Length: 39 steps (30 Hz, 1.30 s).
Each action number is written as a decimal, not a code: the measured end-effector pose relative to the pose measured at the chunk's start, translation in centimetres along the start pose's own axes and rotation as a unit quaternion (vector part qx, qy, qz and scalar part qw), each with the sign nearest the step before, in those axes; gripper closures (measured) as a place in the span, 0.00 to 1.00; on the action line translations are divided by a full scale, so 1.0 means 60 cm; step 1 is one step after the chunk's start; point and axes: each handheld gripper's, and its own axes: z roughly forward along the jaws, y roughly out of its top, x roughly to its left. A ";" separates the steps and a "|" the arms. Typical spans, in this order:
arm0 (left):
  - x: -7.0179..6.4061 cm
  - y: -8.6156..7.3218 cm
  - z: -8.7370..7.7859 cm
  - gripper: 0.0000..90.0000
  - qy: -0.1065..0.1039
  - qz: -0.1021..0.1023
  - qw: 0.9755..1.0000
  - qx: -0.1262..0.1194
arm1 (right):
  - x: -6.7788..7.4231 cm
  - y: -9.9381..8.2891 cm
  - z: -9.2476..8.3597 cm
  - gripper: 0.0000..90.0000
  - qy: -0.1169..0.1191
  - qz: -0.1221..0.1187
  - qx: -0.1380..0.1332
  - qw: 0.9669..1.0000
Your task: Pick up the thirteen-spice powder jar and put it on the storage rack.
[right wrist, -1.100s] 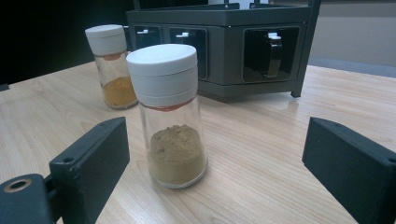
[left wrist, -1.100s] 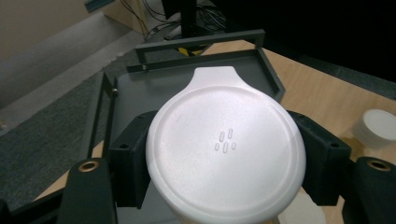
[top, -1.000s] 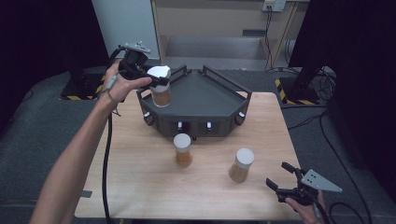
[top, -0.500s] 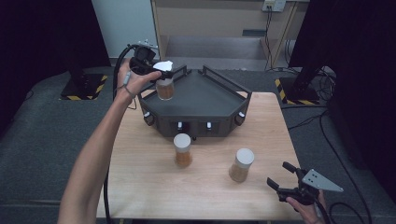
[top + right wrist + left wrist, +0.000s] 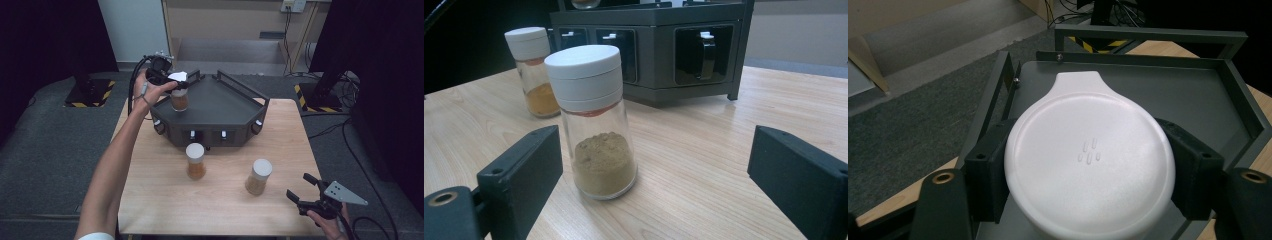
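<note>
Three spice jars in play, taken from left to right. Far left in the high view: left gripper (image 5: 176, 84) over the back left corner of the dark rack (image 5: 220, 107), jaws clamped on the white cap of the first jar (image 5: 179, 99), brown powder inside, base at or just above the rack's top tray, contact not discernible. Same grip in the left gripper view: black pads (image 5: 1193, 175) pressed against both sides of the round white cap (image 5: 1090, 160), the tray's railed edge (image 5: 1148, 35) behind it. Next, on the wooden table (image 5: 150, 200) just in front of the rack: second jar (image 5: 195, 161), upright, white lid, orange powder. Further right, also upright and a little nearer the person: third jar (image 5: 258, 176), with tan powder. Far right, at the table's near corner: right gripper (image 5: 302, 189), jaws spread wide, nothing between them, well apart from the third jar. Right gripper view: that jar (image 5: 594, 120) standing ahead of the spread jaws, untouched.
</note>
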 end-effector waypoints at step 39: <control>-0.008 -0.030 -0.017 0.05 -0.009 -0.002 0.997 -0.073 | 0.000 -0.002 -0.002 0.09 -0.002 0.002 -0.003 1.000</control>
